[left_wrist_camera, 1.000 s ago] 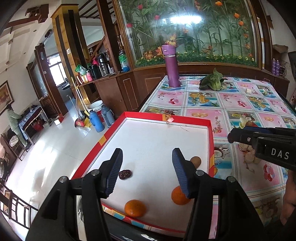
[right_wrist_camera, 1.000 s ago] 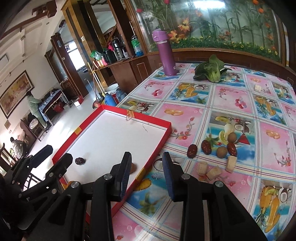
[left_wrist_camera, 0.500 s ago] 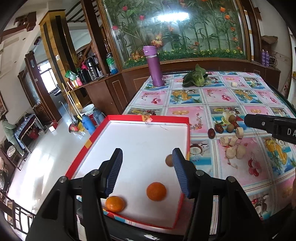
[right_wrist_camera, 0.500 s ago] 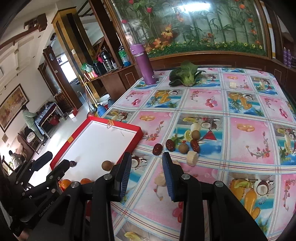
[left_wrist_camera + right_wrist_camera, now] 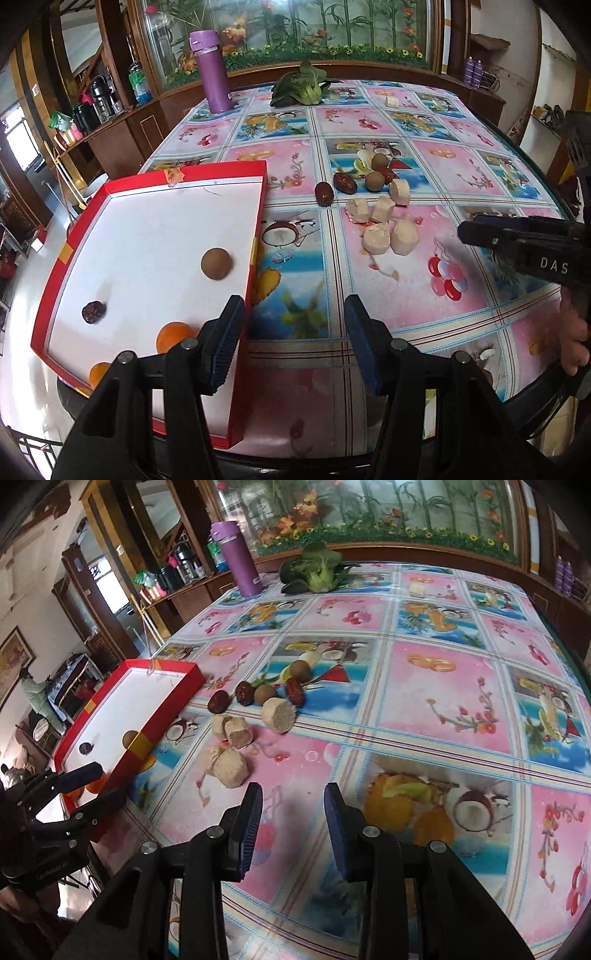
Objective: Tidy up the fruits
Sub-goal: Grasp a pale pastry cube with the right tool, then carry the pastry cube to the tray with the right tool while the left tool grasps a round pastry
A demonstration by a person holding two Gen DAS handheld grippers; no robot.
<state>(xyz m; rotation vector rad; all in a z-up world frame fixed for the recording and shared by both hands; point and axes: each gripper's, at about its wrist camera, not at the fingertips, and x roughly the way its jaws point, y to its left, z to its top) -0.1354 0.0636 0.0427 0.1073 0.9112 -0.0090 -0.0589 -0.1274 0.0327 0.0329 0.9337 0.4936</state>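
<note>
Both your left claw (image 5: 293, 341) and right claw (image 5: 291, 829) hung apart and empty, while the small, firm, roll-prone longans (image 5: 266, 693) lay on the counter (image 5: 424, 686) beside the red tray (image 5: 168, 716), best pinched across their middles.

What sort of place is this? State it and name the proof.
Probably a home dining room: a table under a fruit-print plastic cloth, a carved dark wooden sideboard crowded with flasks and bottles, and a large wood-framed glass panel painted with bamboo and flowers behind.
</note>
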